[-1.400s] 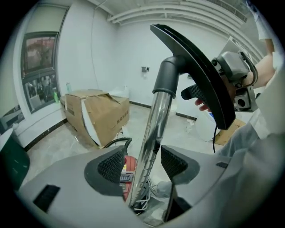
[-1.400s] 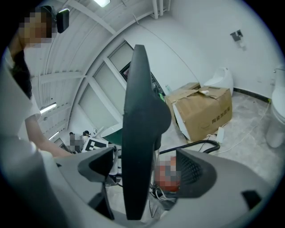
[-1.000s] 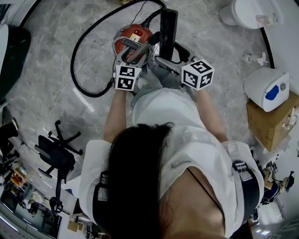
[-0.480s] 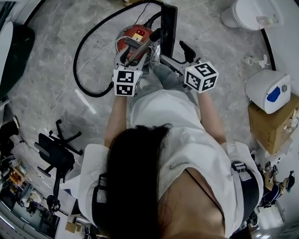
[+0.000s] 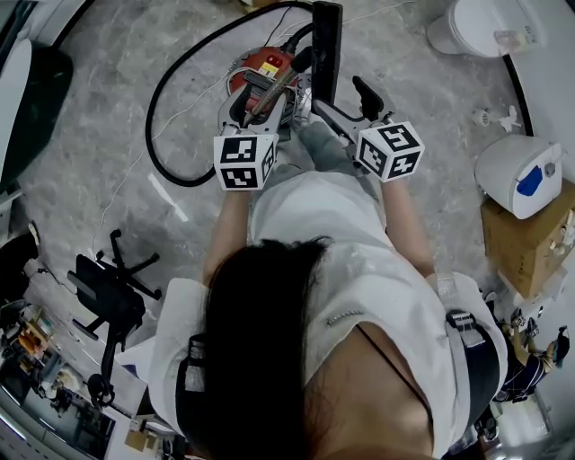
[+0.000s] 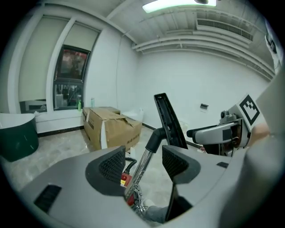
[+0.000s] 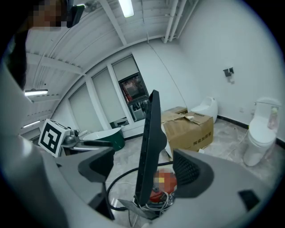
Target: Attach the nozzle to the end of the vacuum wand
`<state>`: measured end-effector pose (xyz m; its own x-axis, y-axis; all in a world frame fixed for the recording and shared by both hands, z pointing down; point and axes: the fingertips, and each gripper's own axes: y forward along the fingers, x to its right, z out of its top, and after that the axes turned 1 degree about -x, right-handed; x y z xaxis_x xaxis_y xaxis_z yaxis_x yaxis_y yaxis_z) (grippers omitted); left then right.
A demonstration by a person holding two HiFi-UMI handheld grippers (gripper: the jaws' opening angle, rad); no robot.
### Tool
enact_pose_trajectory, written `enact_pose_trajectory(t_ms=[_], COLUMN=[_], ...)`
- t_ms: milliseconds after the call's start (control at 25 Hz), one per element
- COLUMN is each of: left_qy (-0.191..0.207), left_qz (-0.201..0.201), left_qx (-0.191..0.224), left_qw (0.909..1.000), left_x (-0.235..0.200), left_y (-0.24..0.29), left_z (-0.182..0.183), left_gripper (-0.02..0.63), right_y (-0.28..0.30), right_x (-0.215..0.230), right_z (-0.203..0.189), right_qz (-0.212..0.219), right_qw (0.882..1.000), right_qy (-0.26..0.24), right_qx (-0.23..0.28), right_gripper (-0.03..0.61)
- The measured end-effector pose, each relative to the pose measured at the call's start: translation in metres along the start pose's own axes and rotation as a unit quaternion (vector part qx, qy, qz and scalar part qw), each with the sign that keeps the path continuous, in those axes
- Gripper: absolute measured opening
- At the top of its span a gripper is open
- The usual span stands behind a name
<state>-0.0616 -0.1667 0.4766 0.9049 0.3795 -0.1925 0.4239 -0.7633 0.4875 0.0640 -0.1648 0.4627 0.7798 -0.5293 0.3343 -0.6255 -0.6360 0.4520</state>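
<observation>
The metal vacuum wand (image 5: 266,92) slants up over the red vacuum body (image 5: 267,66); its black end cuff (image 6: 153,139) meets the long black nozzle (image 5: 325,45), and whether they are joined is unclear. My left gripper (image 5: 254,108) is open, with the wand (image 6: 140,171) passing between its pads and not pinched. In the right gripper view the nozzle (image 7: 149,147) stands upright between the pads of my right gripper (image 5: 346,106), which is open, with a gap on each side. The nozzle's lower end is hidden behind the gripper.
A black hose (image 5: 157,126) loops left from the vacuum across the grey floor. A toilet (image 5: 481,22) and a white appliance (image 5: 517,171) stand on the right, with cardboard boxes (image 5: 530,243). An office chair (image 5: 112,292) lies at the lower left.
Both grippers have drawn back a little toward the person. The wand and nozzle stay between the jaws much as before.
</observation>
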Motion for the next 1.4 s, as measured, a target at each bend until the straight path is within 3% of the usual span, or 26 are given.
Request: enact_pose_trajectory(t_ms=[200, 480, 760, 800, 880, 1280, 1400], left_qy=[-0.008, 0.0, 0.004, 0.006, 0.006, -0.007, -0.009], left_qz=[0.003, -0.005, 0.019, 0.022, 0.027, 0.039, 0.04], left_qx=[0.021, 0.045, 0.054, 0.055, 0.058, 0.075, 0.075], left_qw=[0.9997, 0.999, 0.9983, 0.9982, 0.998, 0.9964, 0.9963], left_x=[0.004, 0.017, 0.018, 0.018, 0.018, 0.02, 0.023], left_y=[-0.014, -0.024, -0.029, -0.029, -0.031, -0.041, -0.045], left_z=[0.01, 0.029, 0.033, 0.033, 0.034, 0.049, 0.049], left_gripper=[0.261, 0.167, 0.097, 0.083, 0.078, 0.025, 0.008], right_y=[-0.009, -0.01, -0.002, -0.002, -0.003, -0.008, -0.01], right_x=[-0.006, -0.026, -0.04, -0.039, -0.038, -0.045, -0.046], right_z=[0.01, 0.015, 0.022, 0.023, 0.025, 0.034, 0.031], right_qz=[-0.015, 0.004, -0.001, -0.009, -0.03, -0.065, -0.072], right_qw=[0.999, 0.999, 0.999, 0.999, 0.998, 0.996, 0.996], right_qy=[-0.014, -0.026, -0.033, -0.034, -0.035, -0.046, -0.039], right_qx=[0.029, 0.037, 0.039, 0.041, 0.044, 0.051, 0.047], right_gripper=[0.426, 0.425, 0.414, 0.381, 0.138, 0.023, 0.015])
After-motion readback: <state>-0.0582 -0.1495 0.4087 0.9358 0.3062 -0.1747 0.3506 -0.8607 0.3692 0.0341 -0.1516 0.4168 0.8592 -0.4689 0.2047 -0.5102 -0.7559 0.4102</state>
